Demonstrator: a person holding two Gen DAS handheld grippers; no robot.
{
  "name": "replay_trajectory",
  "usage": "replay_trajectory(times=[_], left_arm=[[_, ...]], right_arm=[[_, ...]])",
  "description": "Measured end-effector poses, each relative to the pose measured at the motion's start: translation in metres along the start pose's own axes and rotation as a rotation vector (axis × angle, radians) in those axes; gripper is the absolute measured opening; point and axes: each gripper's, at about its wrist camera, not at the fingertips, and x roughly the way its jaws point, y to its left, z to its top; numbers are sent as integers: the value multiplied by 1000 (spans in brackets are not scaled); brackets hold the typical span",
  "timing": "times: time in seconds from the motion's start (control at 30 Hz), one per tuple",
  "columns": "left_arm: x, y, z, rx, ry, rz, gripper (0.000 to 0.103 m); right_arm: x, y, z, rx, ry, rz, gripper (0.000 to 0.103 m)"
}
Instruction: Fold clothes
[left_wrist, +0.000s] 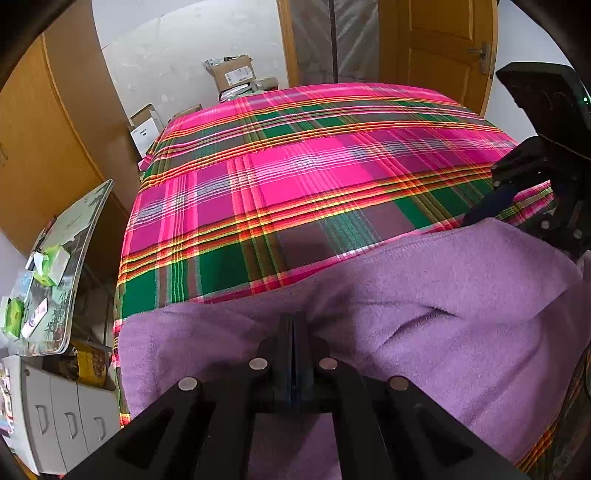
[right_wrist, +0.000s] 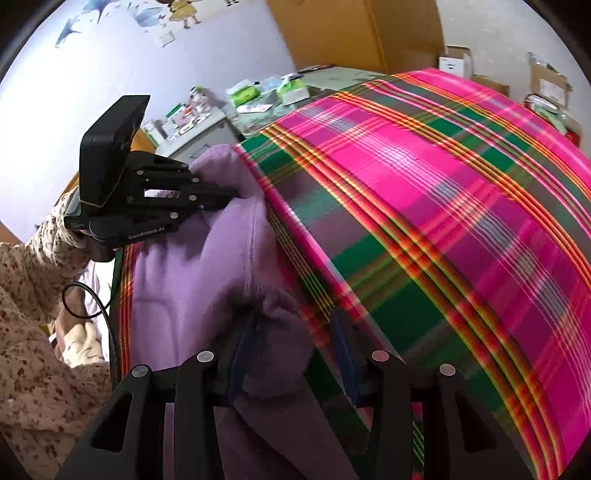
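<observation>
The purple fleece garment (left_wrist: 424, 295) lay along the near edge of the plaid bedspread (left_wrist: 295, 177), its long axis running side to side in front of the person, a soft ridge of it bunched toward the left end. From the right gripper (right_wrist: 291, 354) the fleece sat at about nine to ten o'clock, a lobe of it pushing in between the two fingers from the left side; the right-hand finger stood over bare plaid. Its jaws stood well apart and pressed on nothing that I could see, so that claw was open, holding nothing.

The left gripper (right_wrist: 236, 197) was the one doing the work. Seen from the right wrist at ten o'clock, its tips were pinched tight into a fold of the fleece; from its own camera the fingers (left_wrist: 284, 332) met with no gap, cloth heaped around them. A floral sleeve (right_wrist: 33, 280) led back from it.

By my reckoning the right claw was nearest the loose end, and the next grab hung on that lobe.
</observation>
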Motion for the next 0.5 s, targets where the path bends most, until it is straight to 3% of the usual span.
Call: replay_trajectory(times=[0.07, 0.27, 0.5], left_arm=[[0, 1, 0, -2, -2, -4, 1], [0, 2, 0, -3, -7, -10, 1], [0, 4, 1, -10, -14, -9, 1]], right_arm=[[5, -2, 2, 0, 17, 12, 44], [7, -1, 8, -24, 31, 21, 14], [-13, 1, 18, -67, -59, -70, 7]])
